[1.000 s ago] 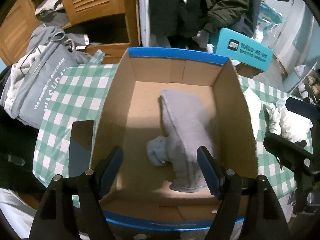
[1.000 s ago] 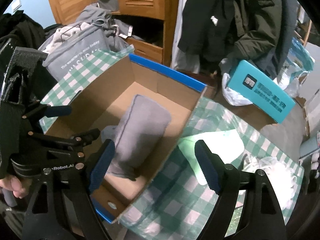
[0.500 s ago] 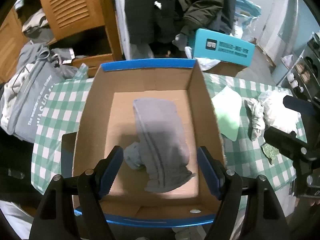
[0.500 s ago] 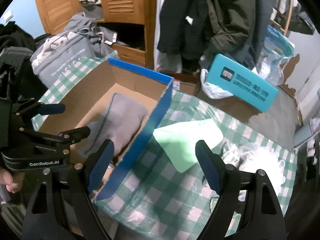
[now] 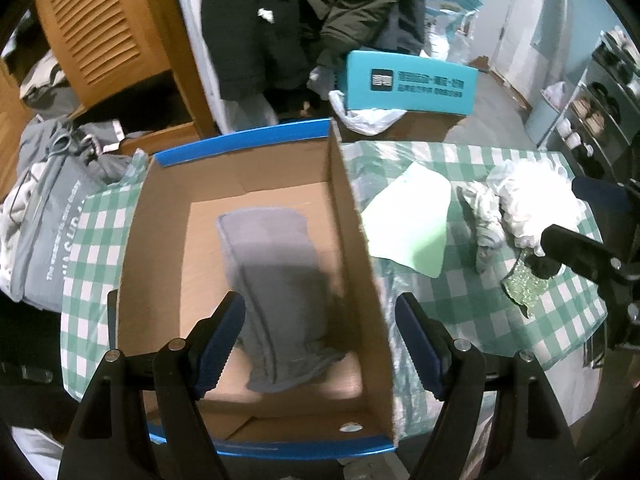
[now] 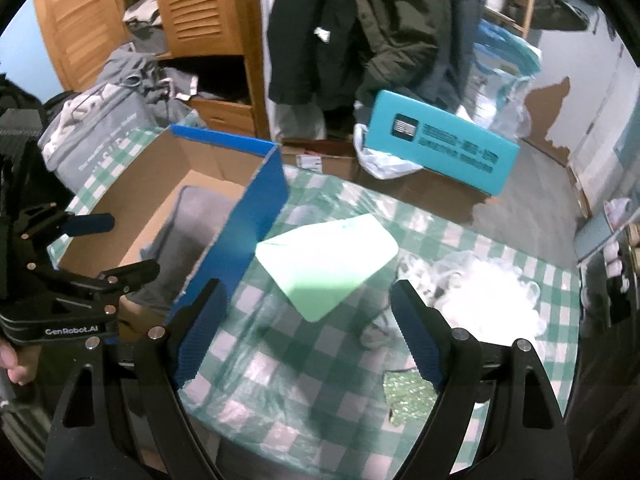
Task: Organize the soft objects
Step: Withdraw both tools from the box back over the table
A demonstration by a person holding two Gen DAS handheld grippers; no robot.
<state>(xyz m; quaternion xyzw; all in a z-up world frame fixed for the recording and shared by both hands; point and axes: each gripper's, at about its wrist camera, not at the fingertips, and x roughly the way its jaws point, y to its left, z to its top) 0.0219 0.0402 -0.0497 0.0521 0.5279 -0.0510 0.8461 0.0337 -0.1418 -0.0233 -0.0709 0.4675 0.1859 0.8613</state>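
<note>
Left hand-held gripper [image 5: 316,340]: fingers apart, empty, above the folded grey cloth [image 5: 276,280] stowed in the brown cardboard box [image 5: 356,240].
Right hand-held gripper [image 6: 308,332]: fingers apart, empty; pale green sheet [image 6: 328,260] ahead, probably next.

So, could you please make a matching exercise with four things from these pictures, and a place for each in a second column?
1. grey folded cloth
2. pale green flat sheet
3. white fluffy bundle
4. teal printed carton

a. beyond the table
b. inside the cardboard box
c. on the tablecloth beside the box
d. near the table's right edge

Pairs: 1-b, 2-c, 3-d, 4-a
</note>
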